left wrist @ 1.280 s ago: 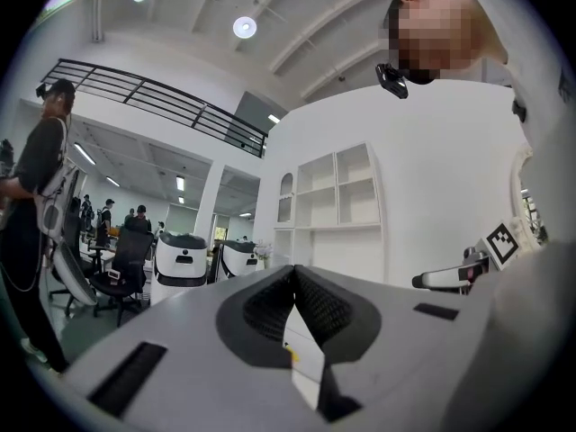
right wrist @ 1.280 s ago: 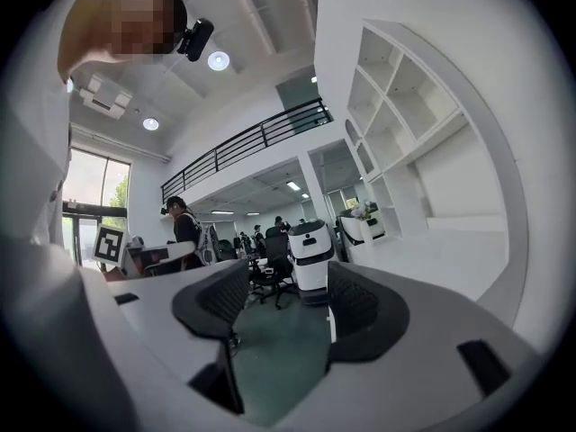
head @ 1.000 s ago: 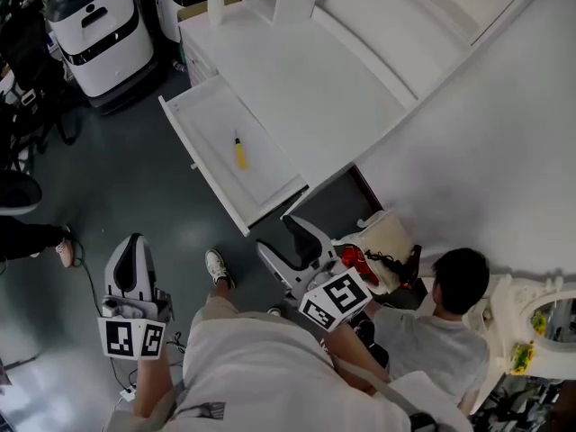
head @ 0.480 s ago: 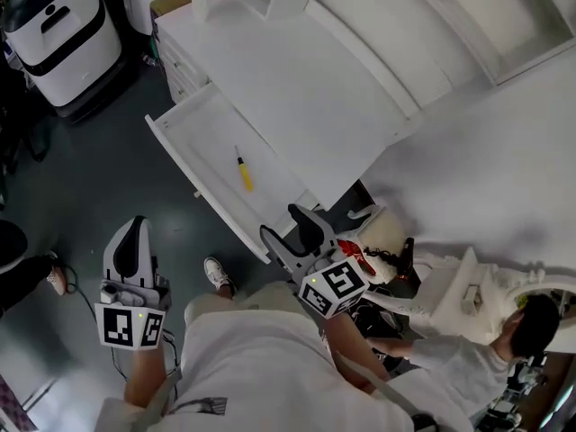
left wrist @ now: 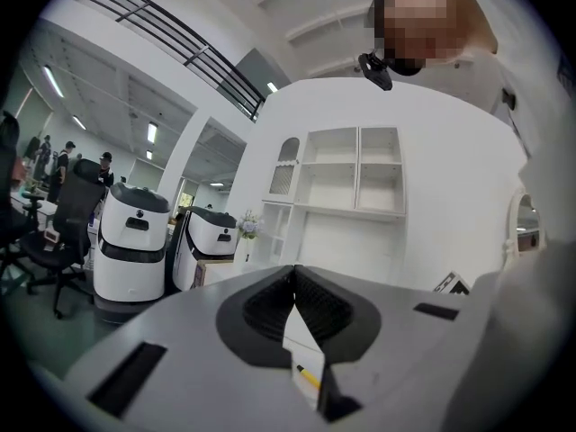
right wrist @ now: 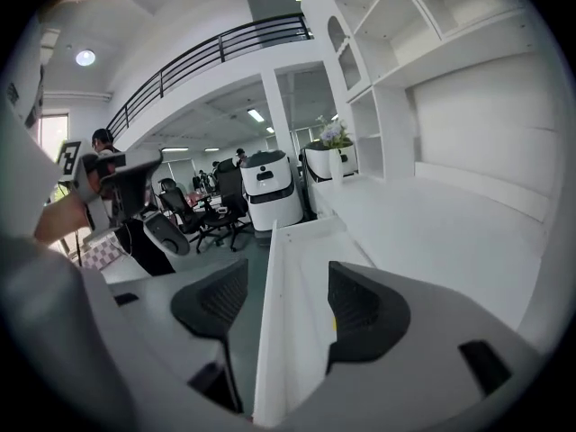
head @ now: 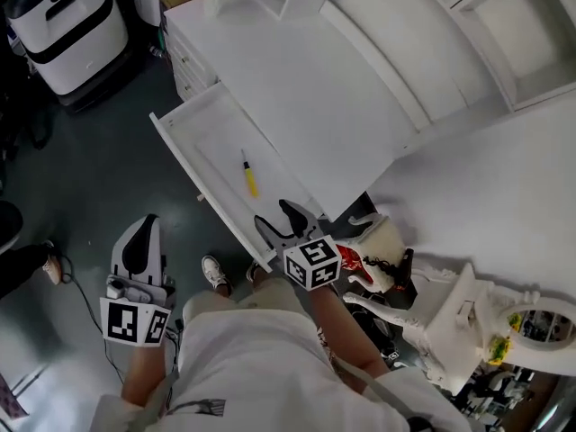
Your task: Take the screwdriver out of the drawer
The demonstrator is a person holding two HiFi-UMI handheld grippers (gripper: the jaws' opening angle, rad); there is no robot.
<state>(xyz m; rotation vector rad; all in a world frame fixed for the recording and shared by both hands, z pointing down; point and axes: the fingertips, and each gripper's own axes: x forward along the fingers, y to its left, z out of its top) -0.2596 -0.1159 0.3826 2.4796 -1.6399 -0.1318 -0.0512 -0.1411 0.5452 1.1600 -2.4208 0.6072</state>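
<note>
right tool: jaws apart, empty, reached forward at open drawer's near end | left tool: jaws together, held low at left side | screwdriver: flat inside drawer, untouched

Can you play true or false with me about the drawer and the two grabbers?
1. The drawer is open. True.
2. The right gripper holds the screwdriver. False: the screwdriver lies in the drawer, and nothing is gripped.
3. The right gripper's jaws are apart. True: they stand either side of the drawer's front wall.
4. The left gripper is inside the drawer. False: it is held over the floor, away from the drawer, jaws together.
</note>
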